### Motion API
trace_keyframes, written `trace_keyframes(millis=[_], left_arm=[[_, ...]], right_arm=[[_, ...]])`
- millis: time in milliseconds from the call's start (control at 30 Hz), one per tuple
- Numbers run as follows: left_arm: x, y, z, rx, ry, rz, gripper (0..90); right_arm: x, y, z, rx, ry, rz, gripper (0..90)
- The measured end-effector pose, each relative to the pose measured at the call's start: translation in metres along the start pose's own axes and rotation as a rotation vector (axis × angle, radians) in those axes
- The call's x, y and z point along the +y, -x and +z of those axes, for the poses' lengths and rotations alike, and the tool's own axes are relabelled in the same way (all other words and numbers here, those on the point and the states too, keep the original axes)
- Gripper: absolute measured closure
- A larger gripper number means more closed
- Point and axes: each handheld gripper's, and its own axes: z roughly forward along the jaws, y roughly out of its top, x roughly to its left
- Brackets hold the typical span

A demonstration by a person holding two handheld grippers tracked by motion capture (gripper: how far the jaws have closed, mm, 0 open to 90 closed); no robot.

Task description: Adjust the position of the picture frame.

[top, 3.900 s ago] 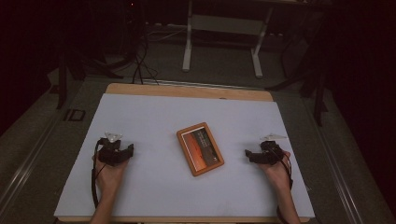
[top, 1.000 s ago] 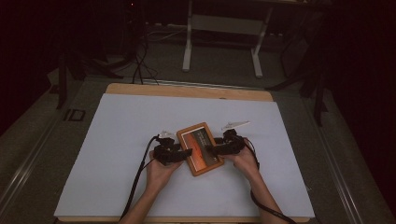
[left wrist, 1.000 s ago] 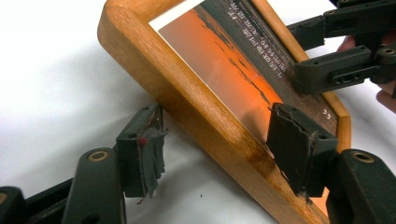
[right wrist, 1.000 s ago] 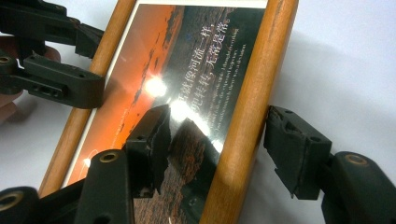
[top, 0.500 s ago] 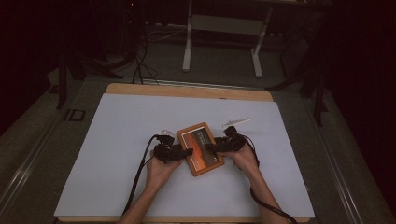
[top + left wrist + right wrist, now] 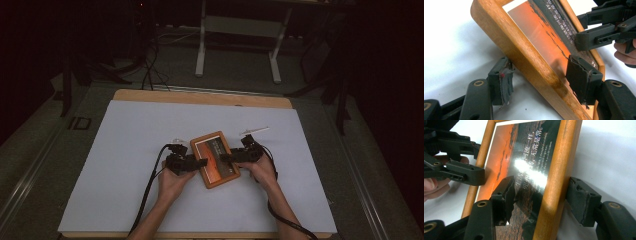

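A wooden picture frame [image 6: 216,159] with an orange sunset print and white writing lies on the white table. My left gripper [image 6: 200,162] reaches in from the frame's left side. In the left gripper view [image 6: 541,82] its jaws have just been closing and straddle the frame's wooden rail [image 6: 524,52], one pad outside the rail and one over the glass, without clearly pressing. My right gripper [image 6: 226,158] comes in from the frame's right. Its open jaws [image 6: 542,201] straddle the opposite rail [image 6: 556,157], the inner pad standing apart from the wood.
The white table top [image 6: 140,130] has a wooden far edge [image 6: 200,96]. A thin white strip [image 6: 255,130] lies just beyond the right gripper. Cables trail from both grippers toward the near edge. Metal desk legs [image 6: 201,45] stand on the floor behind.
Both hands have come in from the table's sides to the picture frame. Over the last second they have hardly shifted, and the frame lies where it was.
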Motion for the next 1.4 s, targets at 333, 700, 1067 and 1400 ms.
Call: trace_keyframes(millis=[333,700,1067,1400], left_arm=[[0.002,0.013,-0.012,-0.013,0.066,0.051,50.8],[0.008,0.034,-0.031,-0.057,0.132,0.085,64.3],[0.012,0.03,-0.045,-0.016,0.151,0.073,66.7],[0.011,0.02,-0.058,-0.026,0.147,0.039,67.2]], right_arm=[[-0.004,-0.007,-0.022,-0.016,0.045,-0.027,49.8],[-0.017,-0.011,-0.056,0.028,0.13,-0.029,64.9],[-0.02,-0.031,-0.064,0.015,0.166,-0.067,68.7],[-0.023,-0.043,-0.049,0.044,0.163,0.013,68.5]])
